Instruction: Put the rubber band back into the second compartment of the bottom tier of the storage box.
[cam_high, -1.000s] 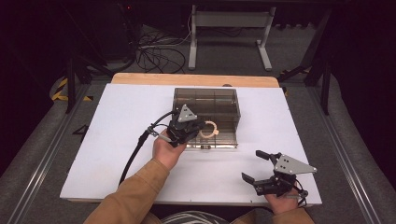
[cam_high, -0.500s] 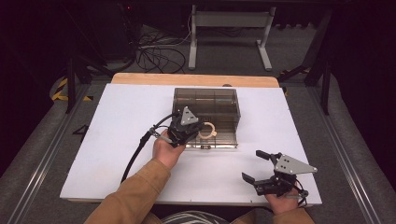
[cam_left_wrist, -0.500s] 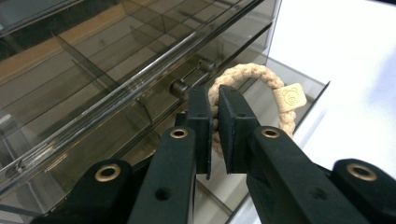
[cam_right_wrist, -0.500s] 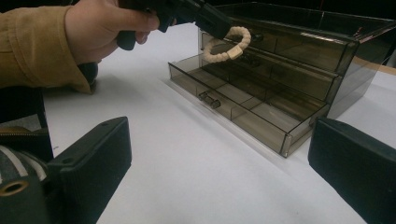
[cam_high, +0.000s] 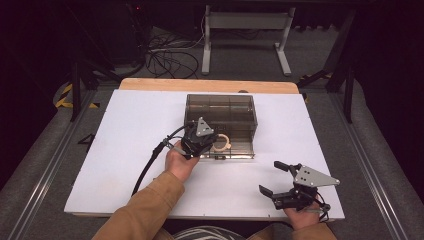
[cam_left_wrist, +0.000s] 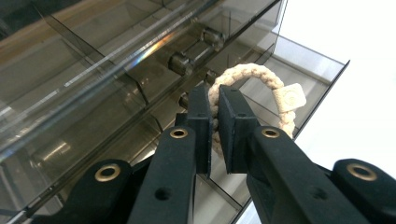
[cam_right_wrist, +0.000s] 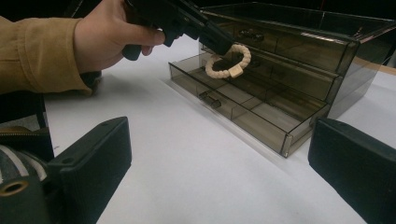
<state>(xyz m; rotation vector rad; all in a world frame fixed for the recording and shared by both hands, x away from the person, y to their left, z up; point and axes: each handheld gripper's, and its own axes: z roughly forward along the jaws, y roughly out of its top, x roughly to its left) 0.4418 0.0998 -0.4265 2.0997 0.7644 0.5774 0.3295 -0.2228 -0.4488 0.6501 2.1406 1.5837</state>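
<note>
While the cream braided rope bracelet (cam_left_wrist: 243, 77) hangs pinched between its black jaws, the left tool (cam_high: 206, 143) holds it just over the open bottom drawer (cam_right_wrist: 243, 114) of the smoky clear plastic drawer box (cam_high: 220, 107). The jaws are squeezed tight on the rope, and the rest of the ring sticks out past their tips. A small cream tag (cam_left_wrist: 289, 97) on the bracelet has a round mark, too faint to read. I think the step is putting the bracelet into a drawer part or lifting it out; I cannot tell which. Next, the tool must stay clear of the thin dividers. Well off to the side, the right tool (cam_high: 274, 179) rests on the white bench (cam_high: 125, 130), jaws wide apart, holding nothing.
</note>
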